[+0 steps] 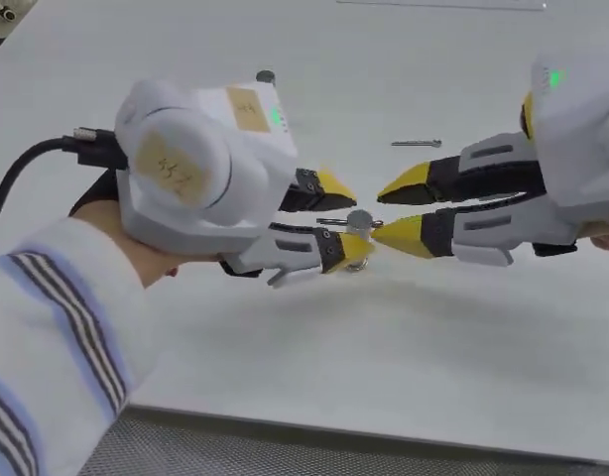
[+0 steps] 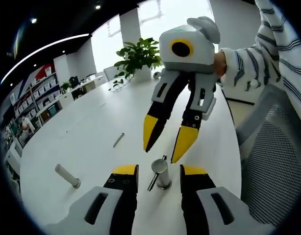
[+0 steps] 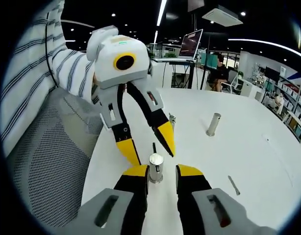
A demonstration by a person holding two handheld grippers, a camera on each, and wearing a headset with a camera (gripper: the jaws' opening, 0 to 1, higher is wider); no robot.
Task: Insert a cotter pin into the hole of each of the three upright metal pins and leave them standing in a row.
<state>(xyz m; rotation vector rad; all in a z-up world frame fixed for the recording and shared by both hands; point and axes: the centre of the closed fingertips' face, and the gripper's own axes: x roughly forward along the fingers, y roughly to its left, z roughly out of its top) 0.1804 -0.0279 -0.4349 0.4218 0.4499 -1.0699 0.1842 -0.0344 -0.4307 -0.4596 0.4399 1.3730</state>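
I'm on the insertion step. A cotter pin (image 2: 152,183) looks partway through the metal pin (image 2: 163,171). My left gripper (image 2: 159,169) and right gripper (image 2: 162,152) flank that pin, both parted and gripping nothing. Next I'd judge it needs pushing fully home.

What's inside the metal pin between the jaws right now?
A thin cotter pin meets the metal pin and slants out to one side. The hole itself is covered, so whether the cotter pin passes right through cannot be seen.
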